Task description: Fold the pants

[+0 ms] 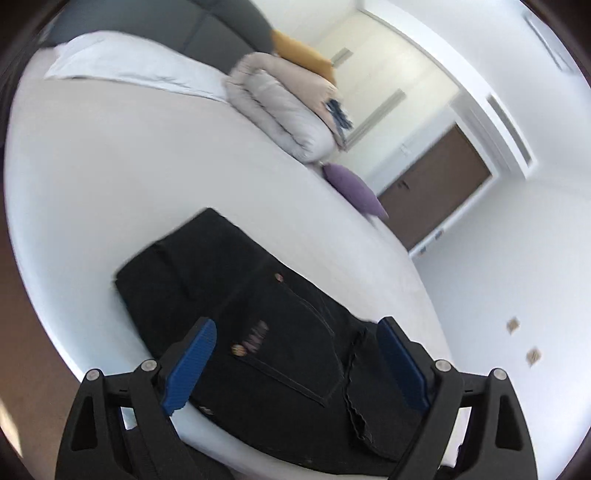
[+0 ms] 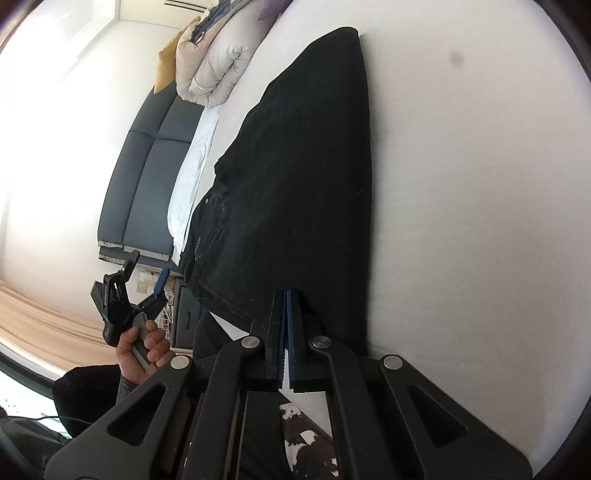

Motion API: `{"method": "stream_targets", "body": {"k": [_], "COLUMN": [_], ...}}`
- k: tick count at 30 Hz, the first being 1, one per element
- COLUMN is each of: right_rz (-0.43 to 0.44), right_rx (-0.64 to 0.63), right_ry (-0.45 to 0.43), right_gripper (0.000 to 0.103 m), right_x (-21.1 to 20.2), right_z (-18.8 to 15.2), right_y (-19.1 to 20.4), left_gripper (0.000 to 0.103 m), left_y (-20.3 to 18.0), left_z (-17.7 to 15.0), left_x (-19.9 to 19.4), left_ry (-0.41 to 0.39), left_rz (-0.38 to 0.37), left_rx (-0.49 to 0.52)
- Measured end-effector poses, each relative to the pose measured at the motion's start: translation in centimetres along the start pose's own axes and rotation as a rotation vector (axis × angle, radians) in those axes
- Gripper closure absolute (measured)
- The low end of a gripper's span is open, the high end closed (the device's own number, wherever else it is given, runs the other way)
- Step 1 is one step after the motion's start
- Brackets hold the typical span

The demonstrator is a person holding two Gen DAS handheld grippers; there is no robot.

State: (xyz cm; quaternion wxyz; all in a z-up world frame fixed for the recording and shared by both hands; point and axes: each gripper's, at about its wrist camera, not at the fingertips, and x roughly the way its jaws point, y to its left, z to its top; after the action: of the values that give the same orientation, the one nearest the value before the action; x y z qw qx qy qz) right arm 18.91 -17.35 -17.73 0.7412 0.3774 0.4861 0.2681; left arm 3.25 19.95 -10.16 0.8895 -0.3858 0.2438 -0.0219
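Black pants (image 1: 236, 295) lie on the white bed (image 1: 110, 166), folded into a compact shape with a back pocket and rivets facing up. My left gripper (image 1: 295, 339) is open and empty above the waist end of the pants, its blue pads (image 1: 192, 365) spread wide. In the right wrist view the pants (image 2: 295, 184) stretch away along the bed (image 2: 480, 221). My right gripper (image 2: 286, 295) is shut at the near edge of the pants; whether cloth is pinched between its pads cannot be told. The left gripper (image 2: 146, 273) shows there too, open, held in a hand off the bed's edge.
A rolled beige duvet (image 1: 280, 107), a yellow cushion (image 1: 303, 55), a purple cushion (image 1: 354, 188) and a white pillow (image 1: 129, 62) lie at the head of the bed by a dark headboard (image 1: 207, 33). A brown door (image 1: 439, 181) is beyond. A dark nightstand (image 2: 188, 314) stands beside the bed.
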Motion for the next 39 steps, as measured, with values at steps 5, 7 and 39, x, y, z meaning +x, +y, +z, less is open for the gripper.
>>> {"method": "stream_targets", "body": {"k": [5,7,39], "right_rz": [0.004,0.011,0.075], "right_rx": [0.014,0.023,-0.072], "right_ry": [-0.036,-0.039,-0.076], "right_gripper": [0.103,0.102,0.03], "right_x": [-0.4,-0.3,0.7], "right_z": [-0.3,-0.4,5.9], "right_y": [-0.2,-0.1,6.9], "left_gripper": [0.015,0.017,0.087], "left_y": [7.2,7.9,8.7], "left_z": [-0.2,-0.3,1.6], "left_x": [0.0,0.7,6.2], "left_ry": [-0.012,0.005,0.096], "left_rz": [-0.061,-0.072,-0.17], "left_rx": [-0.307,-0.334,-0.398]}}
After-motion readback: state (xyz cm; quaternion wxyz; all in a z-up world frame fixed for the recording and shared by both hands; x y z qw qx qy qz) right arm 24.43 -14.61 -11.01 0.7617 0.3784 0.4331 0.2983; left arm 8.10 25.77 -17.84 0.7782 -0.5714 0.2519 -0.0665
